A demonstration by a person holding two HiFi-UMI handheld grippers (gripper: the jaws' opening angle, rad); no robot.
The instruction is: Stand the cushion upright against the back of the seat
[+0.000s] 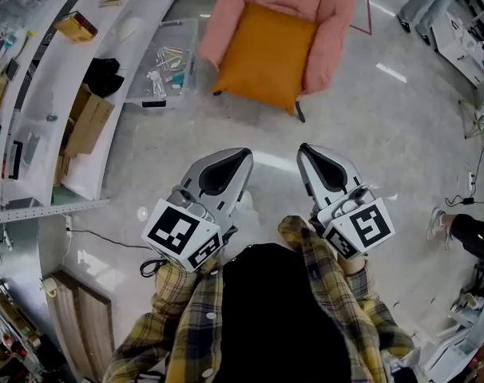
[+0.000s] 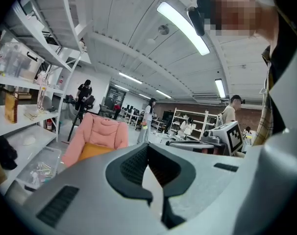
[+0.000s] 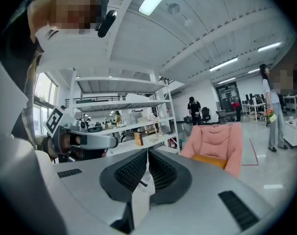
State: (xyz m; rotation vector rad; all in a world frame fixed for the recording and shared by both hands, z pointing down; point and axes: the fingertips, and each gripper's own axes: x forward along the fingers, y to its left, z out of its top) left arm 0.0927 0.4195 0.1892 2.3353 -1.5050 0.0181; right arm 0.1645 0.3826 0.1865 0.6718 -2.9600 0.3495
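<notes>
Cushion (image 1: 267,55) well ahead of both jaws

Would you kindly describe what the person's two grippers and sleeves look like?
The left gripper and right gripper are smooth grey tapered shells, each claw lined with black ribbed pads. Each carries a white cube printed with black square markers. The sleeves are yellow-and-dark plaid.
</notes>
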